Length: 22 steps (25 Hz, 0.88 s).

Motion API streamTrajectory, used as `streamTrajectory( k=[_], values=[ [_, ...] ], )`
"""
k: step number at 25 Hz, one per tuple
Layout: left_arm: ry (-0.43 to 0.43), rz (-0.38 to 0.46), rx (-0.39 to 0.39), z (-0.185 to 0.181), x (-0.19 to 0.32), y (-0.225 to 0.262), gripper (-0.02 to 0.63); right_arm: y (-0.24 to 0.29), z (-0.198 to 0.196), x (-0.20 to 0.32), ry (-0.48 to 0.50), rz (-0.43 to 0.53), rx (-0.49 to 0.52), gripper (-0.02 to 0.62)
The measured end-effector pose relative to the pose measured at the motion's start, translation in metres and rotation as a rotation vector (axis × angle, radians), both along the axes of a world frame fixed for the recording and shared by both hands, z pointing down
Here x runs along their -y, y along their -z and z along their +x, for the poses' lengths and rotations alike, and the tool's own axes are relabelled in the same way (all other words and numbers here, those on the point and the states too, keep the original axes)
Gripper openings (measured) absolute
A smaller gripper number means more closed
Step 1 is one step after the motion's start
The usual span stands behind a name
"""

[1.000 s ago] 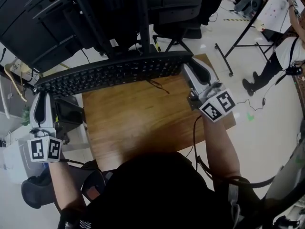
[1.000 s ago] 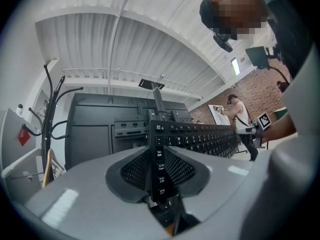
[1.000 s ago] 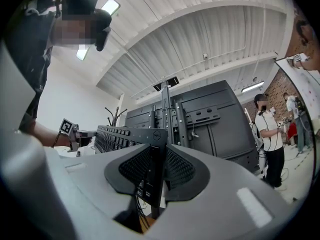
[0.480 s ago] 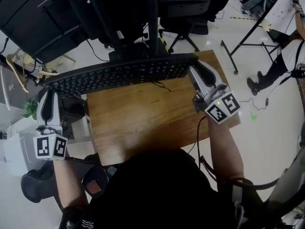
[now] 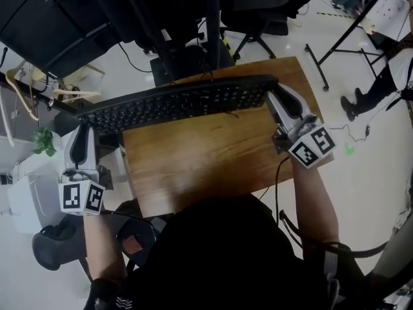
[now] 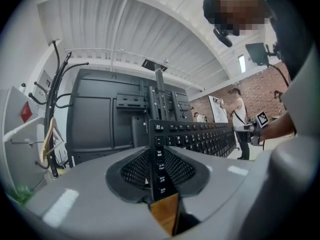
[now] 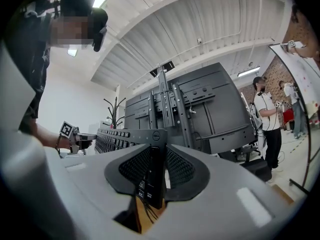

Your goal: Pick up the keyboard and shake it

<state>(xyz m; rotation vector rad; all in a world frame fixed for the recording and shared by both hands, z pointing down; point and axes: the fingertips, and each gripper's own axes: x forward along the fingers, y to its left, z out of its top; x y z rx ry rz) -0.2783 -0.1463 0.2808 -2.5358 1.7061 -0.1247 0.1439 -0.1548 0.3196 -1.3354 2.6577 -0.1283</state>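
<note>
Keyboard [image 5: 174, 102] and both grippers lower and further right in head view than second ago. Left gripper [image 5: 82, 126] clamped on keyboard's left end, right gripper [image 5: 276, 97] clamped on right end. Keyboard spans far side of wooden table [image 5: 206, 160], left end past table edge. Near table edge hidden by person's dark top. Key legends too small to read. Pale floor [image 5: 361, 173]; black monitor stand [image 5: 211, 18] behind; bystander [image 5: 387, 82] cut off at right.

At lower centre the left tongs [image 6: 161, 170] clamp the end of the black keyboard [image 6: 200, 136], which runs off rightward above a wooden surface [image 6: 165, 215].
</note>
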Motion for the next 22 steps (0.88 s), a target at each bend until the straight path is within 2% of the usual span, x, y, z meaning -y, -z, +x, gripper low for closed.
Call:
streamTrajectory(
  k=[12, 22],
  values=[
    [0.039, -0.136, -0.044, 0.003, -0.008, -0.074, 0.086, -0.065, 0.006, -0.009, 0.04, -0.15, -0.024, 0.086],
    [0.065, -0.301, -0.068, 0.006, -0.032, -0.155, 0.084, -0.139, 0.01, -0.019, 0.063, -0.314, -0.058, 0.086]
  ],
)
